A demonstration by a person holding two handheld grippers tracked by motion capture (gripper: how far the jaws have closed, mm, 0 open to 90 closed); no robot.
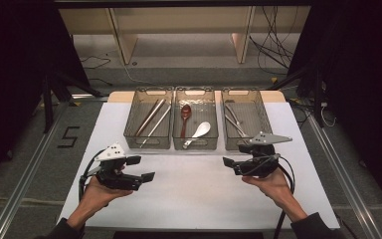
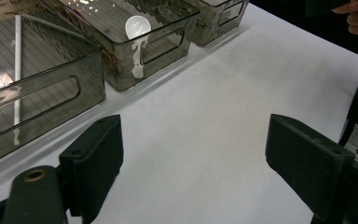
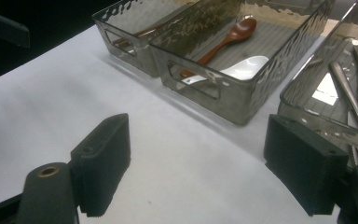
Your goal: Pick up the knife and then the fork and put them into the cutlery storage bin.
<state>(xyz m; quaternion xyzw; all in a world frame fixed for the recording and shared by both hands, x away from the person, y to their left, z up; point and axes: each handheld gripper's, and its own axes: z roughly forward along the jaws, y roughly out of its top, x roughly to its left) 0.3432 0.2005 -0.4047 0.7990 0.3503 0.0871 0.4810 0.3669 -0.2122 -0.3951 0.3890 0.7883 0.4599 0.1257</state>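
Currently on the desk: three bins, two empty tools

Item one, my left tool, lower left of the high view: jaws spread wide, nothing between them, held above the white desk just below the left bin. In the left gripper view I see bare desk surface between its two black jaws.

Item two, my right tool, lower right of the high view: jaws spread as wide as they go, nothing pinched, pointing toward the frame's centre, just below the right bin.

Item three, left bin, upper centre-left: smoky clear plastic, holding chopsticks laid lengthwise, some dark, some pale.

Item four, middle bin, touching or nearly touching its neighbours: one brown spoon and one white spoon lying side by side. In the right gripper view both spoons sit in the upper centre.

Item five, right bin: metal cutlery lying lengthwise; I cannot tell the exact pieces.

All three bins stand in a row along the desk's far edge.
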